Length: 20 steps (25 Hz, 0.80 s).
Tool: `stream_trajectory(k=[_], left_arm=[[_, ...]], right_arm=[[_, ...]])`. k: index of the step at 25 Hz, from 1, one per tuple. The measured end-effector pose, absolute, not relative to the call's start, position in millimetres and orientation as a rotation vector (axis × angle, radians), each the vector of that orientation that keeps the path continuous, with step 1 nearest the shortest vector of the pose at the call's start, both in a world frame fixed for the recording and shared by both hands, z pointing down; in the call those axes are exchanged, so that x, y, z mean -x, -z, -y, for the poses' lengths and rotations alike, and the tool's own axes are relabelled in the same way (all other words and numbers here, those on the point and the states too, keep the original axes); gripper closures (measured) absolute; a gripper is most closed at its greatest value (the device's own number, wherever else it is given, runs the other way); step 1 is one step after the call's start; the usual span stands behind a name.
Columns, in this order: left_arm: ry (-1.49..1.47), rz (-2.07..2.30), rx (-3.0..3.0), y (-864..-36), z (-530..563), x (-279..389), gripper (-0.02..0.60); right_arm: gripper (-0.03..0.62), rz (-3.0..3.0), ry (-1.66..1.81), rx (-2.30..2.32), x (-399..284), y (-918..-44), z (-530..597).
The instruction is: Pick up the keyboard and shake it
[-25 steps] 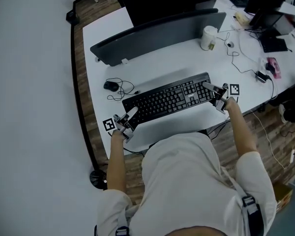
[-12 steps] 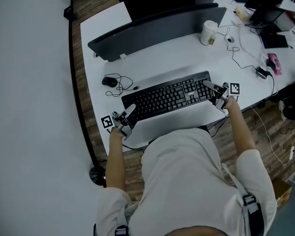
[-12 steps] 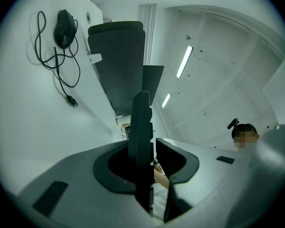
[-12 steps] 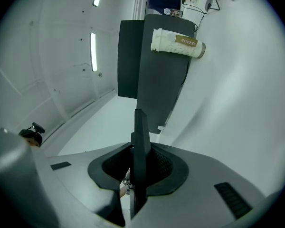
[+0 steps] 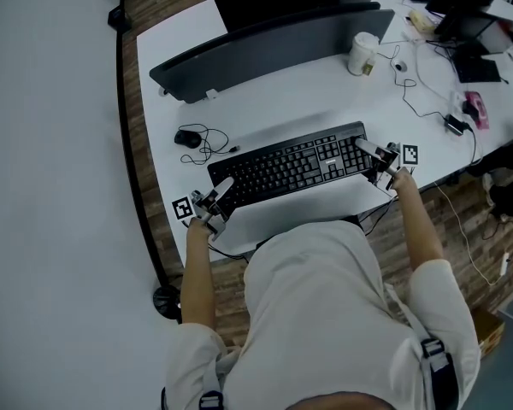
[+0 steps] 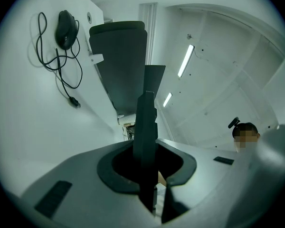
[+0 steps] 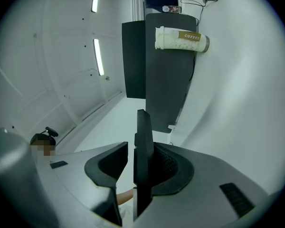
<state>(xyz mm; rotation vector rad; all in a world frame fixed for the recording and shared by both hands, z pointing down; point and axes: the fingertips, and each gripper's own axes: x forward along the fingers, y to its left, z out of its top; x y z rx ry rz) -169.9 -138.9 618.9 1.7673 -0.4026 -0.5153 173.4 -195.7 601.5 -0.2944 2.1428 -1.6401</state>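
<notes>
R gripper (image 5: 368,154) jaws have just been opening: keyboard (image 5: 286,166) edge is between them w/ a gap on one side. L gripper (image 5: 223,188) jaws have just been closing, pads on the keyboard's other end. In head view desk (image 5: 265,101) & mouse (image 5: 186,137) sit slightly further up-left vs 1 s ago

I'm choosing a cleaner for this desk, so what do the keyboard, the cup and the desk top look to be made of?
Keyboard: black plastic, matte; moulded keys and a case with no shine.
Cup: probably paper, dull white with a brown printed band, like a takeaway coffee cup.
Desk top: smooth, plain white with a faint sheen, likely laminate; its core is not visible.
</notes>
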Motion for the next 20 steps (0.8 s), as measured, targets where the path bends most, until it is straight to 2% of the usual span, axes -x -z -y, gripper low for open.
stream_trajectory(k=[5, 6, 8, 20], left_arm=[[0.528, 0.392, -1.779, -615.4, 139.9, 170.9, 0.482], [0.527, 0.388, -1.782, -615.2, 140.3, 170.9, 0.482], [0.528, 0.38, -1.791, -614.1, 140.6, 171.3, 0.482], [0.526, 0.371, -1.819, -611.1, 143.8, 170.1, 0.482]], right_arm=[[0.402, -2.133, 1.587, 0.263, -173.8, -593.4, 195.0], [0.41, -2.141, 1.586, 0.272, -173.4, -594.5, 195.1], [0.477, -2.157, 1.585, 0.295, -172.3, -597.4, 195.3], [0.487, -2.183, 1.552, 0.348, -174.4, -601.5, 197.5]])
